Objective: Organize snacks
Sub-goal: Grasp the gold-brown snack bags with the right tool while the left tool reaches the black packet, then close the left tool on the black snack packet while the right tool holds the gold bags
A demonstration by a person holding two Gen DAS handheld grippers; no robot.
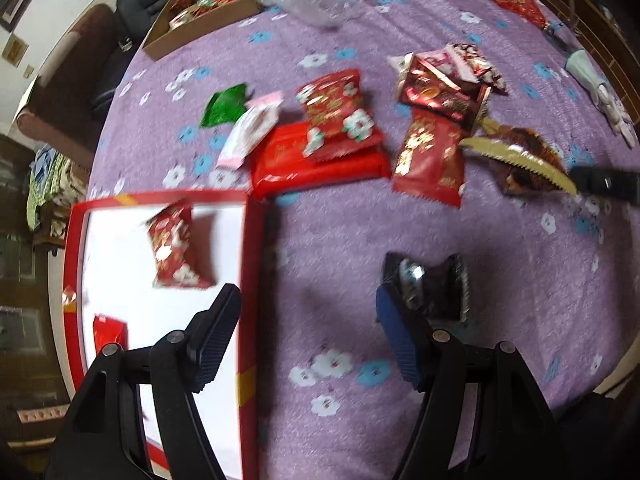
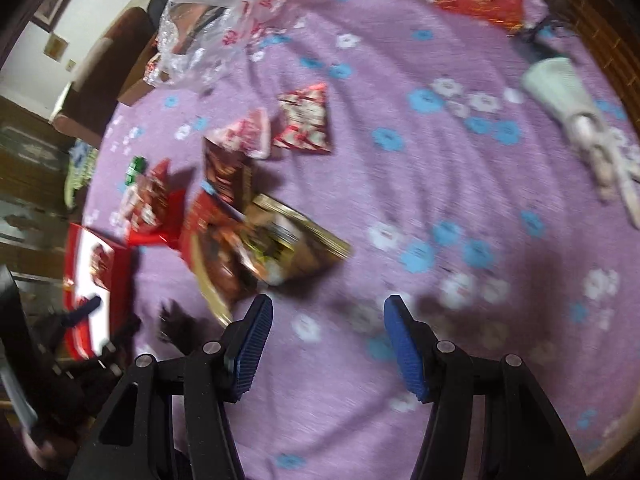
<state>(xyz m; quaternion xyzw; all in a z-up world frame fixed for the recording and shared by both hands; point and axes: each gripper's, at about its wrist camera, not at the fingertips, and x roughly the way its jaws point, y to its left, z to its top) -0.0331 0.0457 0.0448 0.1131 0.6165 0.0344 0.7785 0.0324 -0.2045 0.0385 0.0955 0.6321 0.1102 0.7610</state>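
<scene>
— Jaws recorded?
— Both spread wide, nothing gripped: left gripper over the red box wall, right gripper above bare cloth.
— Snacks located?
— One red packet is seen inside the box; the remaining snack packets are scattered on the purple floral tablecloth.
— Anything obscured?
— A dark packet is partly hidden behind the left gripper's right finger. Labels are blurred. A cardboard tray and sofa are cut off.
</scene>
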